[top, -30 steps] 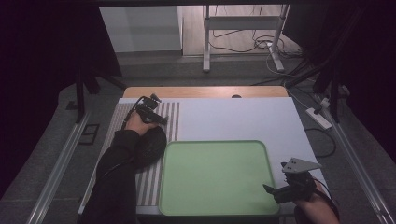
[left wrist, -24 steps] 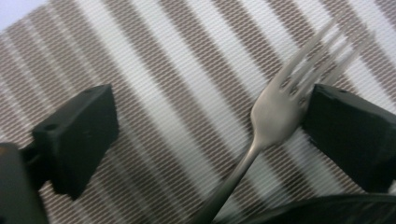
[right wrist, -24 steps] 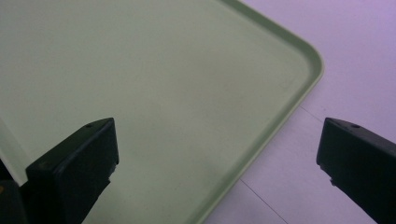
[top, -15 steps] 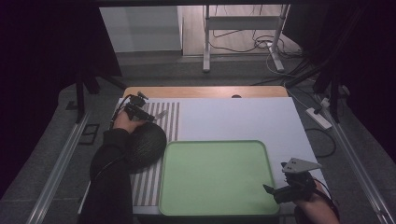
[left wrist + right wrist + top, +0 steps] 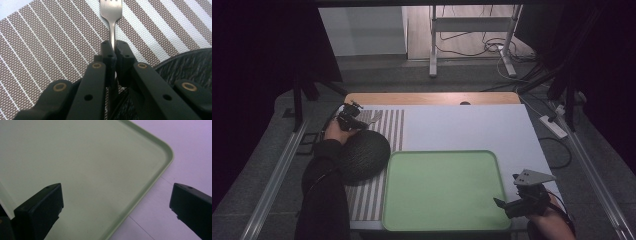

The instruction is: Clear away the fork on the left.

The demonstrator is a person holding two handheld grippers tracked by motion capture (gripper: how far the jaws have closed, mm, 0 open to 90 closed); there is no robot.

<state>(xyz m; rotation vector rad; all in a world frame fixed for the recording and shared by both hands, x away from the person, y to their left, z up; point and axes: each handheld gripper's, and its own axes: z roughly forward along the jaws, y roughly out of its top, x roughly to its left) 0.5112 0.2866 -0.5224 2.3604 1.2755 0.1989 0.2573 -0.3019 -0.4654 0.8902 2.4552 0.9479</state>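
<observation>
Left gripper view: fork point(image 5: 111, 15) handle pinched between closed fingers point(image 5: 108, 56); tines beyond

Left gripper point(image 5: 112, 50) has just clamped closed; right gripper point(image 5: 116, 202) hovers with jaws wide apart.

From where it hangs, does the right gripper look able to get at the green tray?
Probably yes. The right gripper hangs at the near right corner of the green tray with its jaws wide open, and nothing lies between them and the tray's rim.
</observation>
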